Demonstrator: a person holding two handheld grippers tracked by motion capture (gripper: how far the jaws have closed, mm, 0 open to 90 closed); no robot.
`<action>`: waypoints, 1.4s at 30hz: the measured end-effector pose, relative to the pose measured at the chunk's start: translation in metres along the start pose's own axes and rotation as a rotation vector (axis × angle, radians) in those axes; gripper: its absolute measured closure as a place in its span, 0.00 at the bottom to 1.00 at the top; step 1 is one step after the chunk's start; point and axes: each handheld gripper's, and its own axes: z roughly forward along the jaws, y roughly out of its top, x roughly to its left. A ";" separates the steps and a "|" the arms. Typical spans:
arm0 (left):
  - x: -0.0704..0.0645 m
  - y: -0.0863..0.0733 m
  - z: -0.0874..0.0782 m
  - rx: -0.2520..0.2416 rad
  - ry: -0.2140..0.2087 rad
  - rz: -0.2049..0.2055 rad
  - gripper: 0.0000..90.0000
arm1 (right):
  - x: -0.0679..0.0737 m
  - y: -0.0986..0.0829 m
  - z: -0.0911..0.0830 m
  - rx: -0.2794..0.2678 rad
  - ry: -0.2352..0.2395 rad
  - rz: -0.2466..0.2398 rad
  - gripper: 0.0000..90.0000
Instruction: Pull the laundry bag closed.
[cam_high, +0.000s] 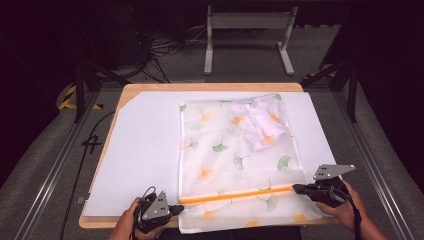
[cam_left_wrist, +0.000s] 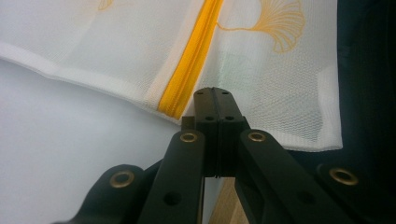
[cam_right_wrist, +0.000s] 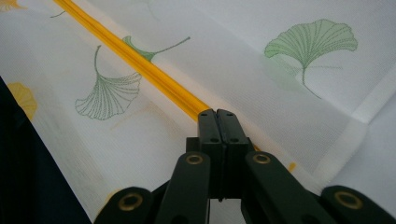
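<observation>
The left claw (cam_left_wrist: 213, 93) has its jaws pressed together at the left end of the bag's (cam_high: 240, 165) yellow zipper (cam_left_wrist: 189, 70); it looks pinched on the mesh edge just beside the zipper end, though the cloth between the jaws is hidden. The right claw (cam_right_wrist: 217, 114) is likewise closed, its tips sitting right on the zipper (cam_right_wrist: 140, 65) near the bag's right edge, probably gripping the slider or the tape there; the slider itself cannot be made out.

Between the two claws the zipper (cam_high: 235, 195) runs in one straight, taut line across the near part of the bag. From the right gripper view the two yellow halves ahead of the claw lie together, so the bag reads as zipped shut, or all but shut. By that judgement the closing is at its end, and what is left is to let go at both ends.

Farther out from the claws, toward the bag's far right corner, a crumpled white cloth (cam_high: 260, 122) with leaf print lies inside the mesh. The bag rests flat on a white sheet (cam_high: 145, 150) over the table (cam_high: 165, 86), its near edge overhanging the table's front.
</observation>
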 end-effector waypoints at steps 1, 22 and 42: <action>0.000 0.000 0.000 0.001 0.002 0.001 1.00 | 0.000 0.000 0.000 0.003 -0.004 -0.002 1.00; 0.000 0.000 0.000 0.003 0.005 0.001 1.00 | -0.006 -0.005 -0.008 -0.010 -0.021 0.017 1.00; 0.000 0.000 0.000 0.002 0.004 -0.002 1.00 | -0.017 -0.017 -0.020 -0.025 -0.061 0.061 1.00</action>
